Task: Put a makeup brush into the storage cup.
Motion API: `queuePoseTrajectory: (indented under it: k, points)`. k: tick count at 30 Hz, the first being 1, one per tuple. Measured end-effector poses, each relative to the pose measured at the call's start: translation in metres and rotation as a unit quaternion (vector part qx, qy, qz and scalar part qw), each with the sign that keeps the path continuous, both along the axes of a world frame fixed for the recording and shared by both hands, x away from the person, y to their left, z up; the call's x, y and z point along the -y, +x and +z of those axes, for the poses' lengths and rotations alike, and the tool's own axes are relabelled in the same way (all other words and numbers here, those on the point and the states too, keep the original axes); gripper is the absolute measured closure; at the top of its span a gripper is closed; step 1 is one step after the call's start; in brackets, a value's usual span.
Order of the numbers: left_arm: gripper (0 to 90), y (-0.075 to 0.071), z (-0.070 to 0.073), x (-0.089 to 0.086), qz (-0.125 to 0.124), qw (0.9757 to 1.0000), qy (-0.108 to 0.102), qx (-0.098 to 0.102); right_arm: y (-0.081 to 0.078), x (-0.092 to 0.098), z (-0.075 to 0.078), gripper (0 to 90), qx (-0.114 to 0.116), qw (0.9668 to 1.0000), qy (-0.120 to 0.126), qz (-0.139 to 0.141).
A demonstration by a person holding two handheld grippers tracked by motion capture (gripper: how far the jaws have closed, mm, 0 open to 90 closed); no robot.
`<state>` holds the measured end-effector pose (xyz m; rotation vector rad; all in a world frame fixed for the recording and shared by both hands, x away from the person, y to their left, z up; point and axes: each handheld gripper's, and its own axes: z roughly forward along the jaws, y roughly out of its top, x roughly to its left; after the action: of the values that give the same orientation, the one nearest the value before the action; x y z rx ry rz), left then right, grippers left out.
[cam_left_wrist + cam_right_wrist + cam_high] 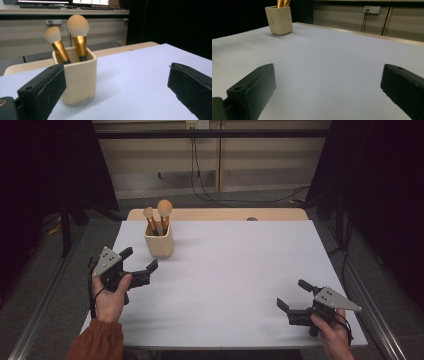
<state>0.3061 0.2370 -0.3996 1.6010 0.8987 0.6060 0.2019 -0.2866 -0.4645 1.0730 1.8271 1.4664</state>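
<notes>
A cream cup point(159, 243) stands upright near the far left corner of the white bench point(235, 270), holding two makeup brushes point(158, 216) with gold ferrules, bristle heads up, the shorter one leaning left. The left claw point(141, 258) sits just beside the cup, jaws spread wide and empty. The right claw point(294, 294) rests well apart at the near right, also gaping and empty.

A table point(225, 270) with a pale grey top and a light wooden far edge carries a single cream cup point(159, 245), standing upright near its far left corner. Two brushes point(160, 215) stand inside the cup, heads up.
</notes>
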Motion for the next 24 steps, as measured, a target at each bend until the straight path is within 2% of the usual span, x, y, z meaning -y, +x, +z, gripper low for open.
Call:
queuePoseTrajectory:
  k: [4, 15, 24]
  points:
    - [1.8, -0.008, -0.007, 0.001, -0.001, 0.9998, 0.018, -0.012, 0.0, 0.0, 0.0, 0.0, 0.0, 1.0, 0.0, 0.0]
    - [2.0, -0.032, -0.023, 0.005, 0.001, 0.9996, 0.019, -0.018, -0.001, 0.001, 0.0, 0.0, 0.002, 1.0, 0.0, -0.004]
    - [2.0, -0.052, -0.036, 0.01, -0.01, 0.9994, 0.024, -0.023, -0.003, 0.001, 0.0, 0.0, -0.001, 1.0, -0.003, -0.001]
